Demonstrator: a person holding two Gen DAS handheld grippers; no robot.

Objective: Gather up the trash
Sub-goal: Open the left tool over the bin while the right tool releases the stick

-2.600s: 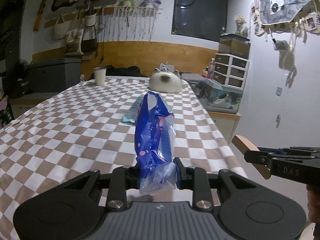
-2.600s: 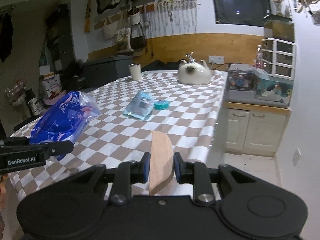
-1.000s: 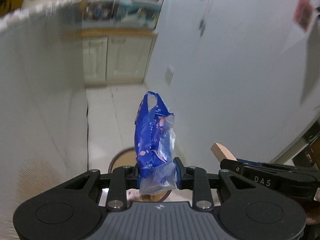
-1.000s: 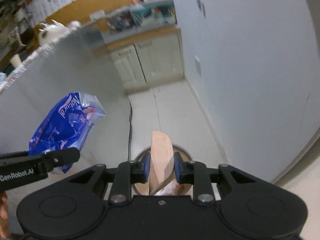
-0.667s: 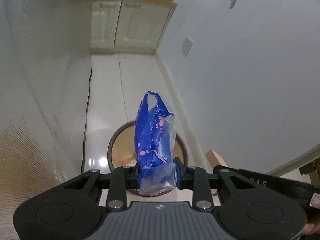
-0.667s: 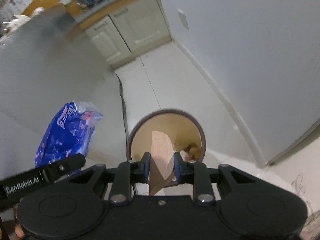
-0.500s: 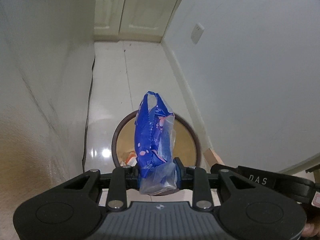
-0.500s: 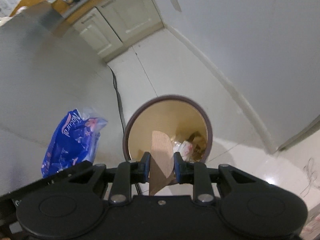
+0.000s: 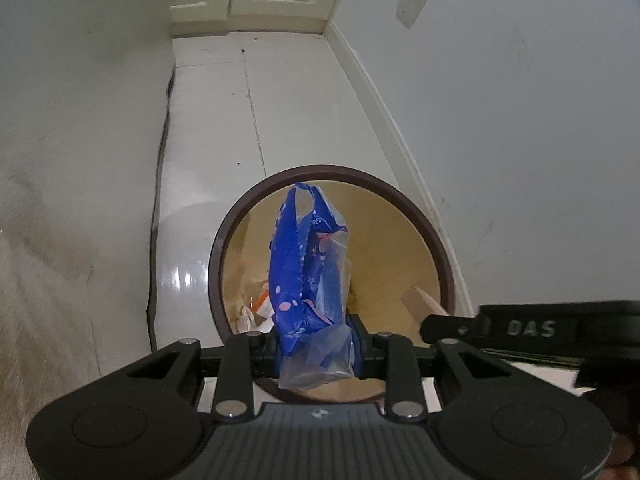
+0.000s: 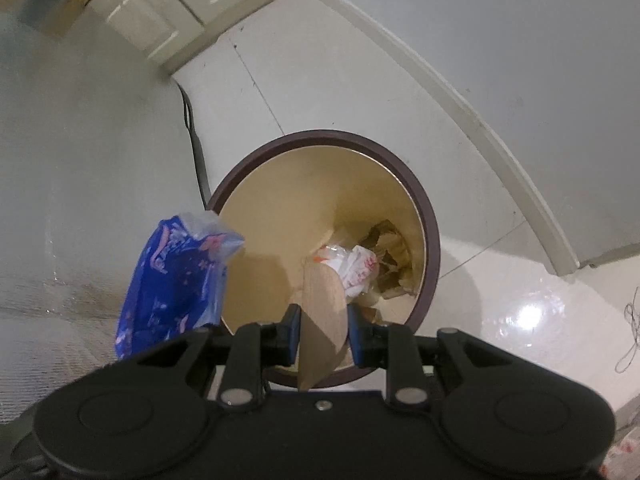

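Blue wrapper (image 9: 308, 280) pinched in left gripper (image 9: 316, 344) — over bin (image 9: 440, 248).

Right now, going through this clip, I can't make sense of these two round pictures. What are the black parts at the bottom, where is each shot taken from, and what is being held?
There is no robot. A person carries a two-finger gripper in each hand, and a fisheye camera on each looks along its fingers. In the left wrist view, the left gripper is clamped on a blue plastic wrapper. In the right wrist view, the right gripper pinches a tan cardboard piece. Both point down over a round trash bin on a white tiled floor, with crumpled trash already inside.
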